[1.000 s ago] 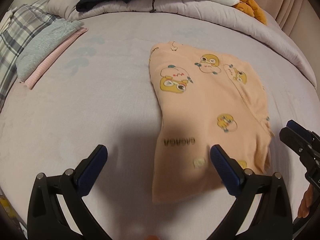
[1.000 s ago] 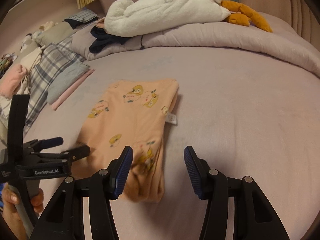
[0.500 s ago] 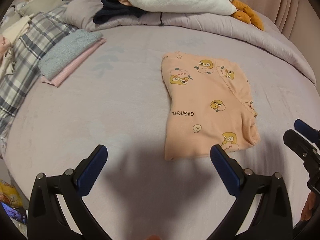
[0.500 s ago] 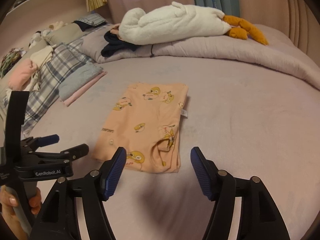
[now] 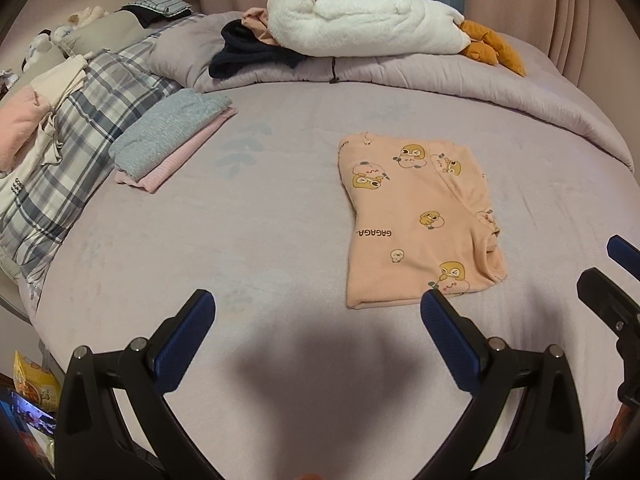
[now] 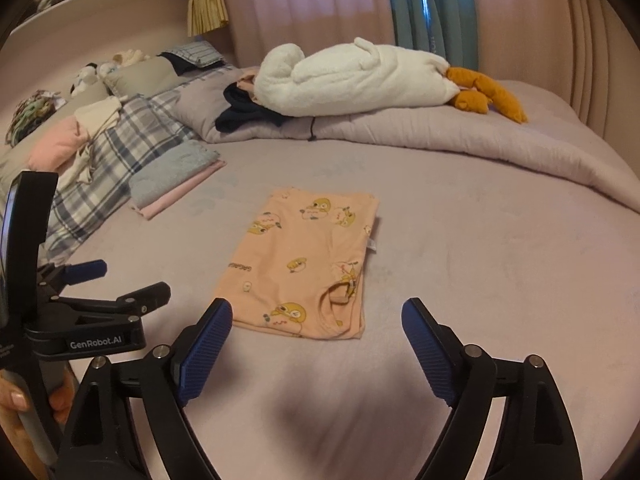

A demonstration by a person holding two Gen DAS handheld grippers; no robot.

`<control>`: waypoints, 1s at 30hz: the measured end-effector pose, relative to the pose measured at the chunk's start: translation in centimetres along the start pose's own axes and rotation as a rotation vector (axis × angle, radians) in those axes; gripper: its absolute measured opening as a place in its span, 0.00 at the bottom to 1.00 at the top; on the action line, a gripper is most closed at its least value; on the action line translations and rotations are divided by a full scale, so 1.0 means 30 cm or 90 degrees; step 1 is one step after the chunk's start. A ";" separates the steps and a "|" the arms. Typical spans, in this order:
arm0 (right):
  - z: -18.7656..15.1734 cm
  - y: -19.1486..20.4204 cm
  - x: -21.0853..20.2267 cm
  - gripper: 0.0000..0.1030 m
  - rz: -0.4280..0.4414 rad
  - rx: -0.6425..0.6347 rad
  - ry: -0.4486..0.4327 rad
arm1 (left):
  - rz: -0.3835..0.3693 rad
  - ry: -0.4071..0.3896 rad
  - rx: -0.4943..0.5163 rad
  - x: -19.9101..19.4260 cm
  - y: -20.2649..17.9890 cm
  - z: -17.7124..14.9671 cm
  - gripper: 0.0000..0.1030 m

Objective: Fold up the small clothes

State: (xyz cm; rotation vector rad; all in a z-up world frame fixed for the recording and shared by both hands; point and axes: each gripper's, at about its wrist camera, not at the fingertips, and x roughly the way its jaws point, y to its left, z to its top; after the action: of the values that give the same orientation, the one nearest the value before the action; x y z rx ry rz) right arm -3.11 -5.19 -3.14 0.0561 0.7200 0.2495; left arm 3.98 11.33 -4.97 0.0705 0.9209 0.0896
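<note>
Left wrist view: left claw (image 5: 318, 312) is seen released, jaws spread wide, nothing between the pads, held above the near part of the lilac bed (image 5: 240, 240). Folded peach garment (image 5: 416, 220) with duck prints and "GAGAGA" lettering is laid flat on the bed, right of centre, its near edge just beyond the right pad; no contact is seen. Part of the right claw (image 5: 612, 276) is visible at the right edge, clear of the garment. A grey-and-pink folded stack (image 5: 172, 140) is placed well apart at the left, next to a plaid blanket (image 5: 88, 120). A white plush toy (image 5: 368, 20) with orange feet is laid on the rolled duvet (image 5: 480, 84) at the far side, a dark garment (image 5: 248, 56) tucked beside it. Right wrist view: right claw (image 6: 316, 326) is seen with jaws opening, nothing between the pads; the peach garment (image 6: 300, 272) is lying on the bed (image 6: 500, 272) just beyond and between the fingertips, untouched. The left claw (image 6: 124, 284) is seen at the left, side on, gripped by a hand (image 6: 24, 400) at the lower left corner, clear of the garment. Folded stack (image 6: 172, 176) and plush toy (image 6: 352, 76) are seen further back.
</note>
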 end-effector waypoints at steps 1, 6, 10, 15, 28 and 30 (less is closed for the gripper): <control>-0.001 0.005 -0.007 0.85 -0.002 -0.001 -0.003 | 0.001 -0.003 0.000 -0.009 -0.001 -0.002 1.00; -0.003 0.024 -0.036 0.93 -0.005 -0.014 -0.016 | 0.003 -0.017 0.000 -0.048 -0.003 -0.005 1.00; -0.003 0.041 -0.057 0.97 -0.012 -0.024 -0.027 | 0.002 -0.025 0.000 -0.073 -0.007 -0.008 1.00; -0.003 0.059 -0.074 0.99 -0.025 -0.031 -0.036 | 0.001 -0.032 0.002 -0.097 -0.010 -0.013 1.00; 0.003 0.090 -0.111 0.99 -0.036 -0.045 -0.053 | 0.003 -0.040 0.006 -0.129 -0.012 -0.018 1.00; 0.003 0.092 -0.109 0.99 -0.039 -0.045 -0.053 | 0.006 -0.035 0.006 -0.121 -0.012 -0.018 1.00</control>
State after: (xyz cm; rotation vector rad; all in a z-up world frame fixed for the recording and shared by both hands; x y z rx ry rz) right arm -5.99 -3.31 -0.60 -0.0232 0.6292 0.2133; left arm 1.39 10.60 -2.46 0.0854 0.8655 0.0925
